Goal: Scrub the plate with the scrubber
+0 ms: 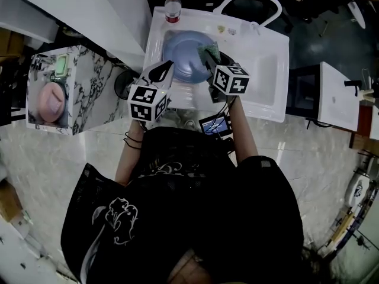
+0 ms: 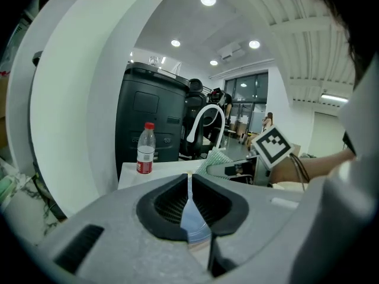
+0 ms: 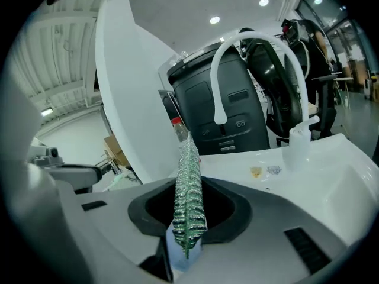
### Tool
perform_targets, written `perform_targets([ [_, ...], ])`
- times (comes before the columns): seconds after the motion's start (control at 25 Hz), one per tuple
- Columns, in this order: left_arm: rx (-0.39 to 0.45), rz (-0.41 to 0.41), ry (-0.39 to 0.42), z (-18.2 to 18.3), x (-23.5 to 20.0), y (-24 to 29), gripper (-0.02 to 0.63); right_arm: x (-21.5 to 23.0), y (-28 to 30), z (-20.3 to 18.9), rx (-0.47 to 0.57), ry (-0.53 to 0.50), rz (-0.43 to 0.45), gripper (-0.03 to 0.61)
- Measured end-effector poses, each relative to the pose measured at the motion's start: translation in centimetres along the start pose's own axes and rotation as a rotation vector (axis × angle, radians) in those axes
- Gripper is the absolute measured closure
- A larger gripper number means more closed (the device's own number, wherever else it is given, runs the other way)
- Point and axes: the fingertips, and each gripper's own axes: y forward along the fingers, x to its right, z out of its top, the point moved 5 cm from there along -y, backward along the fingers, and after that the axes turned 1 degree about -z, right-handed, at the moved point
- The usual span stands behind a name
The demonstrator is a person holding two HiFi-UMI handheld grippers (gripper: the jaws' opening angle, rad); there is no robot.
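White sink (image 1: 273, 84), scrubber (image 3: 189, 158) in right gripper (image 3: 189, 195)

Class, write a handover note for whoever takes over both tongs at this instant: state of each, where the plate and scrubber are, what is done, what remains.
Left tongs: shut on the rim of the blue plate, holding it above the white sink.
Right tongs: shut on the green scrubber, which sits at the plate's right edge.
Done: both items are picked up and brought together over the basin.
Left: scrub the plate's face. How much has been scrubbed cannot be told.
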Motion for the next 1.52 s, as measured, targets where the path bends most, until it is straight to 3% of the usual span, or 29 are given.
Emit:
perform_targets([
  [0.44, -0.018, -0.038, -0.001, 0.6, -4.0, 2.2, 0.581, 3.2, 10.6, -0.6, -0.175, -0.203, -0.133, 0.489],
  [0.76, -0.031, -0.026, -0.032, -0.2, -6.3, 2.5, 0.581, 3.9, 14.0, -1.7, -0.214, -0.259, -0.175, 0.489],
  [1.08, -0.033, 0.005, -0.052, -0.7, -7.6, 2.1, 0.581, 1.6, 15.6, -2.0, -0.205, -0.239, -0.108, 0.489],
  [1.52, -0.027, 0.04, -0.056, -0.6, -7.9, 1.1, 0.581, -3.9, 15.3, -4.0, -0.193, -0.116, 0.058, 0.488],
])
